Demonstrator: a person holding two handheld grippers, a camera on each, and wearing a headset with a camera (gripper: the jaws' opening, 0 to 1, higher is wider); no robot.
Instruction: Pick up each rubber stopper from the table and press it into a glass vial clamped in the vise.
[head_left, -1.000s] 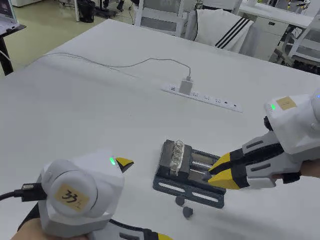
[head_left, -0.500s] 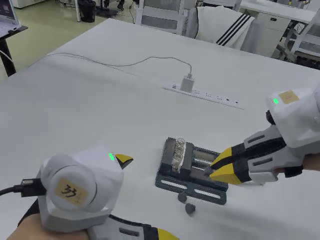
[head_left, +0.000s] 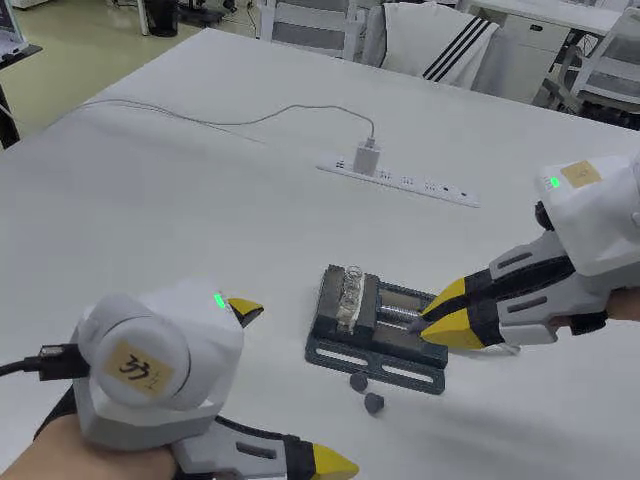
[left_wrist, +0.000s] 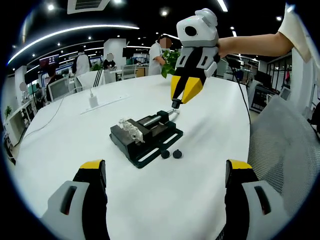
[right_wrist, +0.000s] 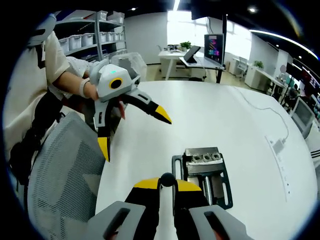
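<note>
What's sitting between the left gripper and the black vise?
Two small dark rubber stoppers lie on the white table between the left hand-held gripper and the vise, seen in the left gripper view.

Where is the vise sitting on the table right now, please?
In the head view the vise sits right of centre on the table, two rubber stoppers just in front and the right tool at its screw end.

Bright even indoor light, ceiling lights (left_wrist: 50, 7) glaring overhead, soft faint shadows, sharp focus, fisheye bending at edges.
</note>
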